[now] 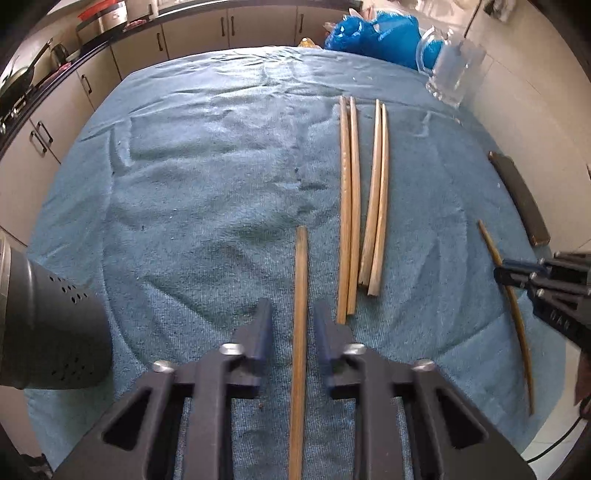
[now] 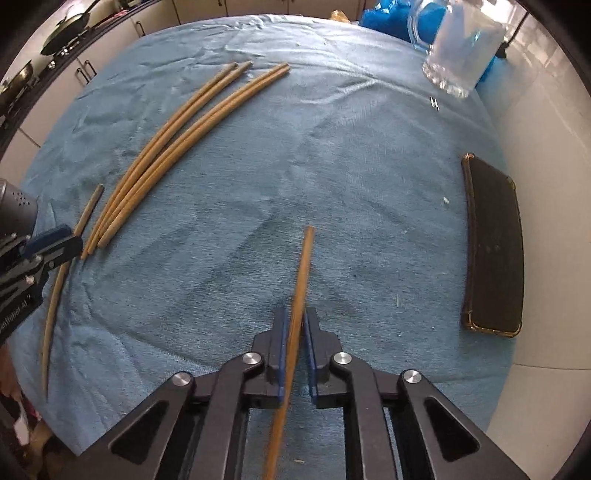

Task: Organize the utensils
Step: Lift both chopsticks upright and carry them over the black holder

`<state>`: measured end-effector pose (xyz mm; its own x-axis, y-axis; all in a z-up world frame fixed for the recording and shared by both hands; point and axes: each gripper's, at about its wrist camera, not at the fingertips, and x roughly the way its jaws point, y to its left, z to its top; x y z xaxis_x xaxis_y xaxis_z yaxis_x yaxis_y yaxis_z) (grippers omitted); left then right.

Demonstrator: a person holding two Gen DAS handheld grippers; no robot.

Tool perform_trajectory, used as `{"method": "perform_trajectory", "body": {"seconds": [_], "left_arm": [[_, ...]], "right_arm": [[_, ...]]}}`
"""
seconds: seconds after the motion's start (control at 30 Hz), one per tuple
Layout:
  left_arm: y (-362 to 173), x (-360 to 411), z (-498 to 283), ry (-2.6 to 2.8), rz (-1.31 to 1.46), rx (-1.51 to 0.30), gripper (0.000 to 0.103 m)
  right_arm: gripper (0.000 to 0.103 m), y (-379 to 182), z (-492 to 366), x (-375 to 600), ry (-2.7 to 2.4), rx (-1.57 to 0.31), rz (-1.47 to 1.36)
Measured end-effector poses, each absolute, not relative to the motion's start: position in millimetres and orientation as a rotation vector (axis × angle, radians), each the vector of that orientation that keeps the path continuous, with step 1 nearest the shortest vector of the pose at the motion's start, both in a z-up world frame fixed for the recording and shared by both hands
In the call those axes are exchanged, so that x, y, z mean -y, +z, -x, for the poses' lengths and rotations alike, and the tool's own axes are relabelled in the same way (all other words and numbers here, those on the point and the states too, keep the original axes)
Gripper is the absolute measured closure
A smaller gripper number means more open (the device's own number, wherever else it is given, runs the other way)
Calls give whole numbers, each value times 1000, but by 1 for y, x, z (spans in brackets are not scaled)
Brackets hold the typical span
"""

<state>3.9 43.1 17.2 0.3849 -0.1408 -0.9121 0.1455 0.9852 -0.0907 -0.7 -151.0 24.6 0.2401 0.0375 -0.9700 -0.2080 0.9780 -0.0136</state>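
Observation:
Wooden chopsticks lie on a blue towel (image 1: 184,166). Two neat pairs (image 1: 364,206) lie side by side right of my left gripper; they also show in the right wrist view (image 2: 173,147). My left gripper (image 1: 293,314) is open, with a single chopstick (image 1: 300,332) lying between its fingers, not touching either. My right gripper (image 2: 294,325) is shut on another chopstick (image 2: 301,273) and holds it slightly tilted above the towel. That chopstick (image 1: 513,306) and the right gripper (image 1: 517,275) show at the right edge of the left view.
A clear glass mug (image 2: 461,48) stands at the far right corner of the towel. A dark phone in a case (image 2: 493,247) lies at the right edge. A blue plastic bag (image 1: 376,33) sits behind the table. Kitchen cabinets (image 1: 110,62) run along the left.

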Motion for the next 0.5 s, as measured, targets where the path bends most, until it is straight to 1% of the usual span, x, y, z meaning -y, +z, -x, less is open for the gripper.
{"method": "perform_trajectory", "body": {"seconds": [0.07,0.2,0.5], "left_arm": [[19,-54,2,-192,70,-1146,96],[39,-67,27,-226,119,-1044,96],[91,-83,94,-286,147,-819,96]], "right_arm": [[95,27,8,146,176,-1284,149],[96,40,24,145,207,-1188,70],[95,101,80,131,285,-918,-37]]}}
